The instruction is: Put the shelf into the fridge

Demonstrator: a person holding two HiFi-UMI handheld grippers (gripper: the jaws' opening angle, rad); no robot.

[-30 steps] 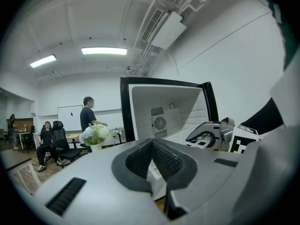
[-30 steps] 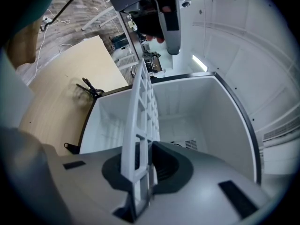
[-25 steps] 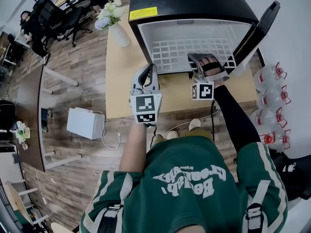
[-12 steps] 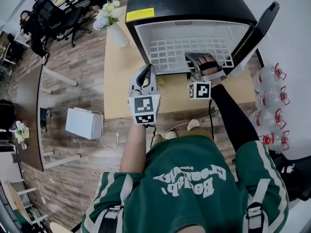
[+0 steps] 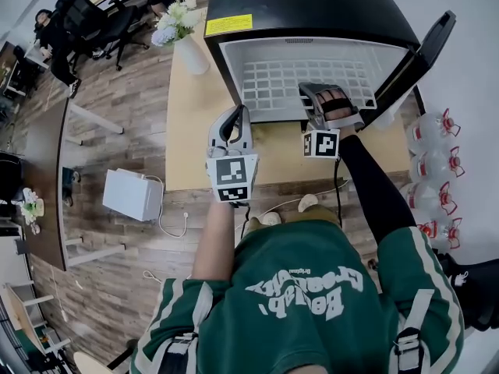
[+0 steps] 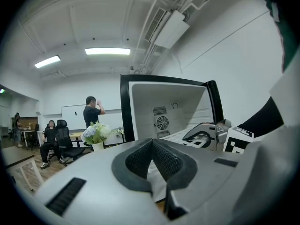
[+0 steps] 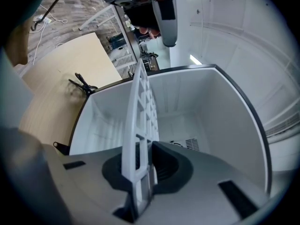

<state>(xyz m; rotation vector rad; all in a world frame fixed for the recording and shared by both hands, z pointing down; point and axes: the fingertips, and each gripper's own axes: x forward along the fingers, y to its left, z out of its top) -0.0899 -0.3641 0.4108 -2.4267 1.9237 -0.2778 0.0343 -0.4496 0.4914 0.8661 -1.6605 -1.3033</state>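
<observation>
Little has shifted since the earlier frames; the right gripper (image 5: pixel 326 93) is kept at the front edge of the shelf (image 5: pixel 281 80).

Head view: the white grid shelf is seen lying flat in the open fridge (image 5: pixel 312 6), and the left gripper (image 5: pixel 236 117) is held apart over the tabletop (image 5: pixel 191 131).

Left gripper view: its fingers (image 6: pixel 136 161) are pressed together, empty.

Right gripper view: its fingers (image 7: pixel 171 165) are clamped on the shelf's edge.

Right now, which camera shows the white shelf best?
The head view: it looks down on the shelf and shows most of its grid in the fridge. The right gripper view shows it edge-on, pinched in the right gripper. The left gripper view barely shows it.
</observation>
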